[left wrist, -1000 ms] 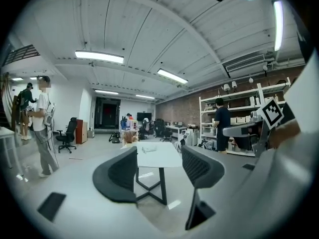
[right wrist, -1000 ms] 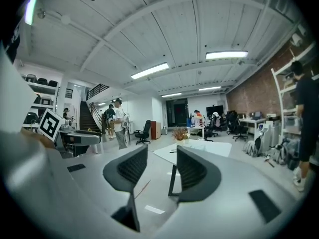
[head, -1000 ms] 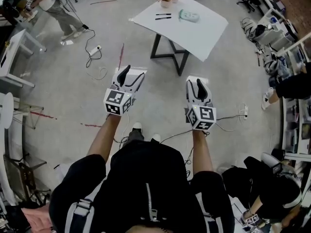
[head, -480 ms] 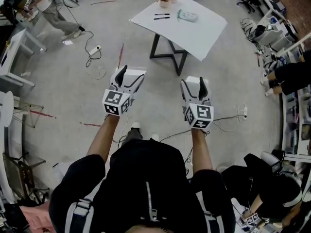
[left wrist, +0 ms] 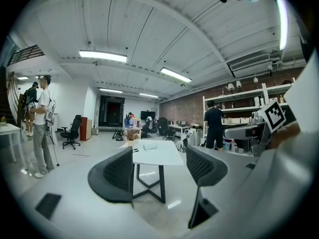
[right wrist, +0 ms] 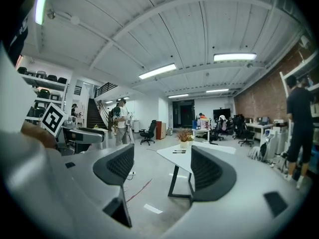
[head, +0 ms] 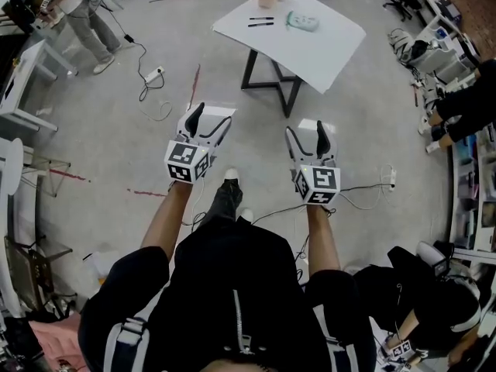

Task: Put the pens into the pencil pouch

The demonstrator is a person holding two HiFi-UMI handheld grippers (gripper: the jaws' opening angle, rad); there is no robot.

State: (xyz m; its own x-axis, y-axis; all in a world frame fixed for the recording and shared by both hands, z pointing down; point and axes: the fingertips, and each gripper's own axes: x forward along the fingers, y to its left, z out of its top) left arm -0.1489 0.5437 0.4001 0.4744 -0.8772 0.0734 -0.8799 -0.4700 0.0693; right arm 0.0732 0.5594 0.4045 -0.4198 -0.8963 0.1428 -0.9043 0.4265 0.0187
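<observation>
Pens (head: 261, 22), two black ones, are lying side by side on the far white table (head: 325, 49), just left of the pale pencil pouch (head: 302, 24). I am standing well apart from that table, holding my left gripper (head: 214, 115) and right gripper (head: 305, 130) over the floor (head: 116, 153). Both have just been opening their jaws, which are gaping wide with nothing between them.

Light: bright and even, from ceiling strip lights (left wrist: 102, 56)
Shadows: faint on the floor (head: 116, 153)
Edges: fisheye bending, dark corners
Focus: foreground soft in both gripper views
</observation>
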